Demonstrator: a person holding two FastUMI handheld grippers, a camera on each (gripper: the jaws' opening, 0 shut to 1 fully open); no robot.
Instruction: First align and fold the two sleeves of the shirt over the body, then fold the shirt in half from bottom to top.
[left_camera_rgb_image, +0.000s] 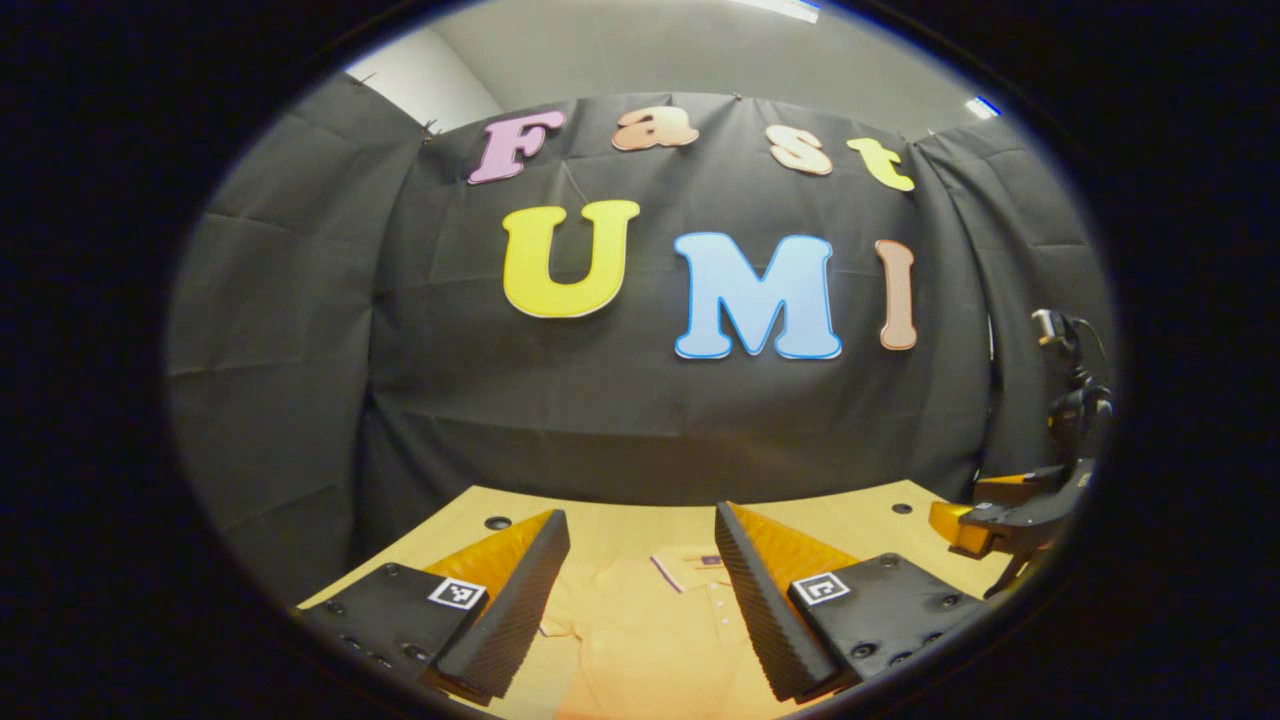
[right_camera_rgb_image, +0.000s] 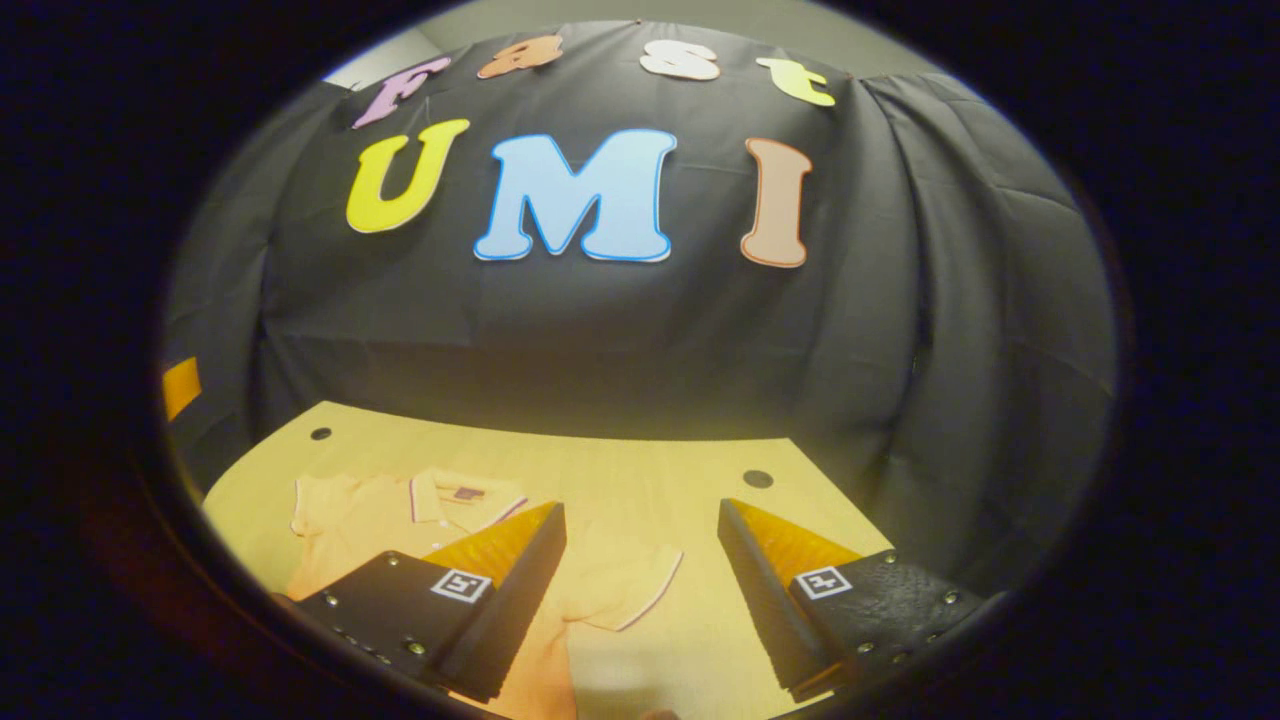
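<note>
Left claw (left_camera_rgb_image: 640, 545) wide open above the light wooden worktop (left_camera_rgb_image: 860, 515), gripping nothing. Pale orange short-sleeved polo shirt (left_camera_rgb_image: 640, 640) lies flat on the worktop, its collar (left_camera_rgb_image: 690, 570) showing between the fingers. Right claw (left_camera_rgb_image: 985, 520) hangs at the worktop's far right edge.

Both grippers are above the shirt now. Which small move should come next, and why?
Probably lower the right gripper onto the sleeve spread out flat just ahead of its open fingers. The shirt lies flat on the table, neither sleeve folded yet, and the left gripper is open above the collar.
</note>
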